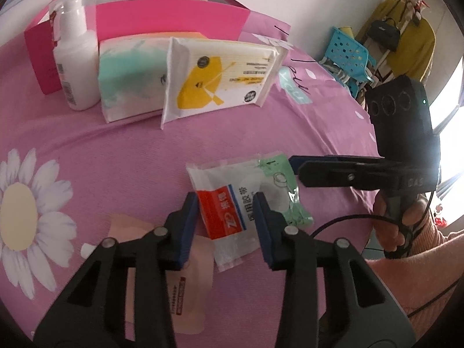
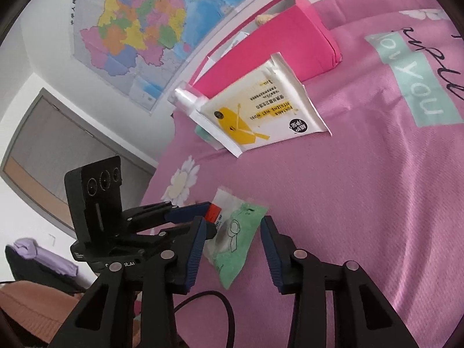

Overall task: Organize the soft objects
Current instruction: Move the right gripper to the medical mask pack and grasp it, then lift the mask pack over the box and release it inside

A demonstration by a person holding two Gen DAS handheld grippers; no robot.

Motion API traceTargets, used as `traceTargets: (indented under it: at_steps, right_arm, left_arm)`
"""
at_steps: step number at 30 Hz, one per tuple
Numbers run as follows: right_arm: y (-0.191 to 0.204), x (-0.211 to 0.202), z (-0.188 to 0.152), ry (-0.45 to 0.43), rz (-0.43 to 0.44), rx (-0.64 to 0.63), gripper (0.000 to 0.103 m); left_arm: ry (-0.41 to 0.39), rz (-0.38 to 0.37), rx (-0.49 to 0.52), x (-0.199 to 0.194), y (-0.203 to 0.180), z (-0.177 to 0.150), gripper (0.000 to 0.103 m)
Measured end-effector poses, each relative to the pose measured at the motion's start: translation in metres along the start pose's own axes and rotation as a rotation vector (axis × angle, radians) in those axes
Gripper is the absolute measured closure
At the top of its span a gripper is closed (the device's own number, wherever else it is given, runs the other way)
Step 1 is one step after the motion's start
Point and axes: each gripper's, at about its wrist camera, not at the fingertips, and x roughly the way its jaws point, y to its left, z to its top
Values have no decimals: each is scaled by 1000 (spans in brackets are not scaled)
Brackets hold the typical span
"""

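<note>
Left wrist view: the left gripper [image 1: 226,203] stands parted, its fingers astride a clear crinkled plastic packet with a red-and-blue label [image 1: 229,217], gripping nothing. Right wrist view: the right gripper [image 2: 233,232] gapes wide over a pale-green soft sachet [image 2: 240,240] lying flat between its fingers on the pink bedsheet [image 2: 362,203]

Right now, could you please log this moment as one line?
left gripper: open over tape packet | right gripper: open at green packet | bedsheet
</note>
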Motion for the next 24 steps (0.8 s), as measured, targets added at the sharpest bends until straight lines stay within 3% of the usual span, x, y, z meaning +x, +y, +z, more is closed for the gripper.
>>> traceTargets:
  at_steps: [6,11,15,20,24]
  right_arm:
    - [-1,6,3,30,-68,-17,67]
    - [8,16,4,54,2,-55,69]
    - [13,19,7,43,-48,-82,78]
    - [10,6,12,36,-69,-91,77]
    - [9,8,9,49,-85,-114,85]
  left_arm:
    - [4,-6,-1,1,-1,1,63]
    - [-4,-48,-16,3,-4,4,69]
    - [-13,-51,-35,3,-1,6,69]
    - [-4,-46,-50,6,5,7,69]
    - [-1,-53,-36,7,1,9,64]
